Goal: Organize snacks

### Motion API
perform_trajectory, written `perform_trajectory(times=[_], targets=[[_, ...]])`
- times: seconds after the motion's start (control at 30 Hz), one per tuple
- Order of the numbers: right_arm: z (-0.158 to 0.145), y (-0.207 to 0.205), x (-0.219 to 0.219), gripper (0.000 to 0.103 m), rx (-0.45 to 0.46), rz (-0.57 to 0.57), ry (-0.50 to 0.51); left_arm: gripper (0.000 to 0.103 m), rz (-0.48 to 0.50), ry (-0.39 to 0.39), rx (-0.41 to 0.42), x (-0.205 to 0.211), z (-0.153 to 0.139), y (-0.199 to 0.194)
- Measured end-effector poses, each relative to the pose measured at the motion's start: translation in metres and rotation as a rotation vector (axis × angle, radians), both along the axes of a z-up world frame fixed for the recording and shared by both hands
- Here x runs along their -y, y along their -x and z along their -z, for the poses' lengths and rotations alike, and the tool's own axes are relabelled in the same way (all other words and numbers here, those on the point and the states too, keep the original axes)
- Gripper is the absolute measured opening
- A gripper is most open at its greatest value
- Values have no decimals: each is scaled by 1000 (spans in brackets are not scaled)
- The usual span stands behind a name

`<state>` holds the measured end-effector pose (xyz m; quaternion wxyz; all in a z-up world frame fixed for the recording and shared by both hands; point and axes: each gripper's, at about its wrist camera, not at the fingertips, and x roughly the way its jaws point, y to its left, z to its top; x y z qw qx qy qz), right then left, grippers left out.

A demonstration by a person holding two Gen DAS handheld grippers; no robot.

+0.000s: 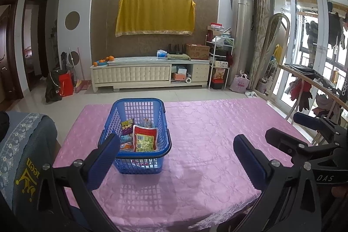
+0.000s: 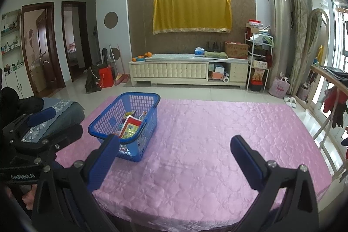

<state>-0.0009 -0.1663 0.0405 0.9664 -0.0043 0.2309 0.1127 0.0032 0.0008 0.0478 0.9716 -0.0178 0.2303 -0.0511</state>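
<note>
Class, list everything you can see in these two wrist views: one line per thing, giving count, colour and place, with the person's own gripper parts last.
basket: one, blue, on the pink tablecloth, left of centre.
snack packets: several, red-and-yellow one in front, exact count unclear, inside the basket.
tablecloth: one, pink, covering the table.
chair cover: one, grey-blue with floral trim, left of the table.
yellow cloth: one, hanging on the brown wall.
cabinet: one, cream, against the wall.
oranges: a few, on the cabinet's left end.
cardboard box: one, brown, on the cabinet's right end.
left gripper: one, black with blue pads, open, empty.
right gripper: one, same colours, open, empty.
</note>
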Motion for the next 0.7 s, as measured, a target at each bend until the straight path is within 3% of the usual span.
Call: perform_trajectory(times=[0.7], targets=[[4, 0, 0, 103, -14, -2, -6, 103, -2, 9, -7, -2, 2, 1]])
